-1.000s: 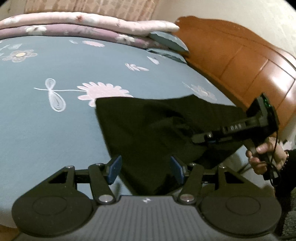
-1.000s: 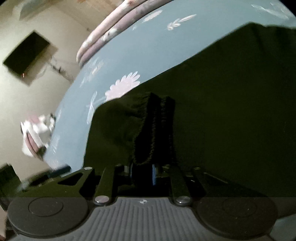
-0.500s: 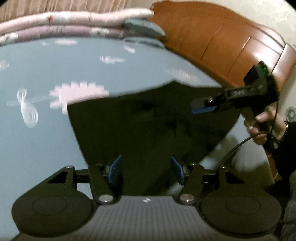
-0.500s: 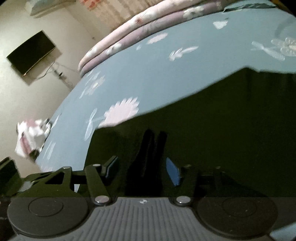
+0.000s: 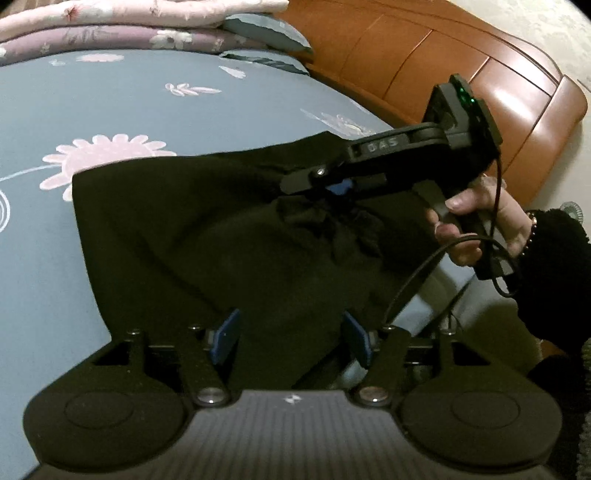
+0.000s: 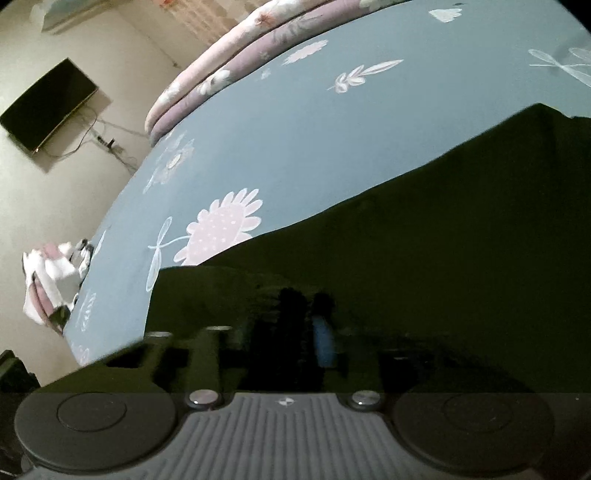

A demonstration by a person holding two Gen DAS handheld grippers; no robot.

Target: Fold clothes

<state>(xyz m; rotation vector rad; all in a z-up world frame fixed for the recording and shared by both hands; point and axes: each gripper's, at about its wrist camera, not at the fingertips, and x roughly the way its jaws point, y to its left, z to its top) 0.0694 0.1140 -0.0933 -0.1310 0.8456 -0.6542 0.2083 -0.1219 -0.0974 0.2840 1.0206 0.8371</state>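
Observation:
A black garment (image 5: 207, 240) lies spread on the blue flowered bed sheet (image 5: 110, 103), and one end hangs off the near edge. My left gripper (image 5: 291, 341) is open at that near end, with cloth lying between its blue pads. My right gripper (image 5: 332, 190), held by a hand (image 5: 480, 221), sits at the garment's right side. It is shut on a puckered bunch of the fabric. In the right wrist view the right gripper (image 6: 306, 332) shows its fingers close together on dark cloth, and the garment (image 6: 424, 258) fills the lower right.
A wooden headboard (image 5: 443, 74) stands at the right. Folded pink quilts (image 5: 129, 22) and a blue pillow (image 5: 266, 33) lie at the far side. Beyond the bed's left end are a wall TV (image 6: 48, 103) and a pink-white pile of clothes (image 6: 51, 280).
My right gripper was shut on the cloth, opened half a second ago, and is now closed on it again, bunching the fabric. My left gripper stays open over the near end.

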